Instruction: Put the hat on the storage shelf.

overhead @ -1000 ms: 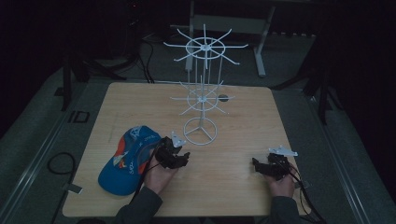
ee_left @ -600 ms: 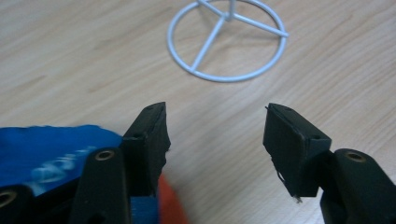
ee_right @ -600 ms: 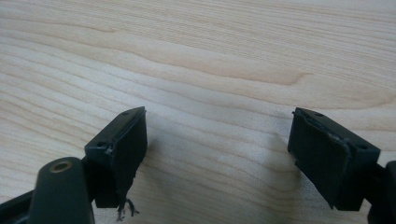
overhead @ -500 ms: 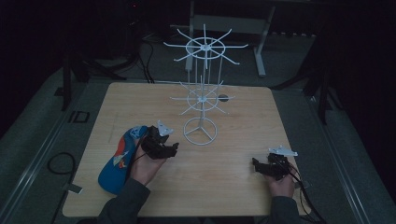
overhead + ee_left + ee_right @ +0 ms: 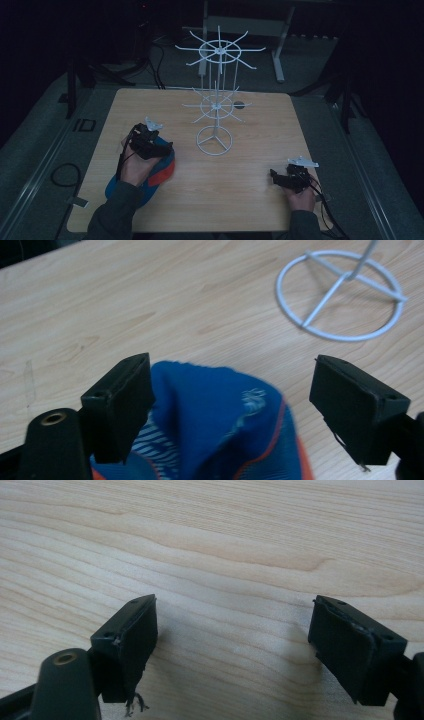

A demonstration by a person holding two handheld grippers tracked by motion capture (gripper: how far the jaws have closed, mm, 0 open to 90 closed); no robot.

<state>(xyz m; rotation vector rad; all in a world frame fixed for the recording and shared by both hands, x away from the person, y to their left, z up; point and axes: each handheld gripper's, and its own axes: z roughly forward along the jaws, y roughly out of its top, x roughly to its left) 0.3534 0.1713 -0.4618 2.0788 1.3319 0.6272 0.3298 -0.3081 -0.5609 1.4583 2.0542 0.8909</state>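
Blue fabric with orange trim makes up the cap (image 5: pixel 159 172), which lies near the worktop's (image 5: pixel 250 200) front left corner, largely under the person's left hand. It looks light, soft and floppy: the crown will likely crumple under a pinch, so the stiffer brim or a gathered fold of the crown seems the safer place to grasp. In the left gripper view the cloth (image 5: pixel 215 425) bulges up between the jaws, which stand wide; the right one is clear of the cloth, the left close against it. The left gripper (image 5: pixel 150 142) is thus released, its jaws having just been opening. A second ago this hand sat farther right, beside the white wire rack's (image 5: pixel 215 141) ring base, and the cap lay spread out flat; now it is bunched beneath the hand. Farther right, the right gripper (image 5: pixel 280 180) rests in the same spot as before, jaws apart over bare wood.
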